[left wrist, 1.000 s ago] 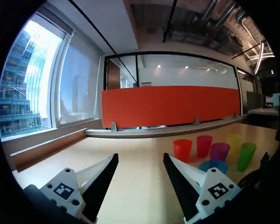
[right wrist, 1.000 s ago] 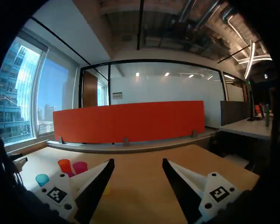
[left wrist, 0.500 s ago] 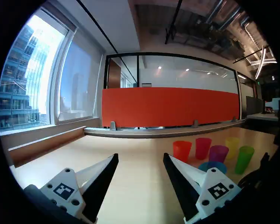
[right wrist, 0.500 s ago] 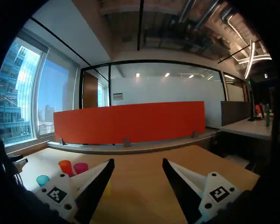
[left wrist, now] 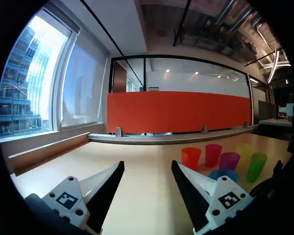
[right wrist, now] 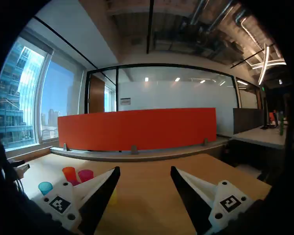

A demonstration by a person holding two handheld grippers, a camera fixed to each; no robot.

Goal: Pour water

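Cups are what I am watching: six of them stand grouped on the wooden table (left wrist: 147,152), to the right of my left gripper (left wrist: 147,163) and a little beyond its fingertips. In the left gripper view the orange cup (left wrist: 191,157) is nearest the middle. The pink cup (left wrist: 213,154) is just right of it, then the purple cup (left wrist: 229,160), with the yellow cup (left wrist: 244,151) farther back and the green cup (left wrist: 256,167) at the far right. The blue cup (left wrist: 224,173) sits closest to me, partly hidden behind the right finger. I cannot tell whether any holds water. My left gripper's jaws are spread wide with nothing between them, above bare tabletop.

In the right gripper view my right gripper (right wrist: 145,169) is likewise wide open and empty over the table (right wrist: 147,196). The group lies off to its left: the orange cup (right wrist: 69,174), the pink cup (right wrist: 85,175) and the blue cup (right wrist: 45,187), close beside the left finger. A long orange divider (right wrist: 137,129) runs along the table's far edge, and tall windows (right wrist: 17,105) fill the left wall.
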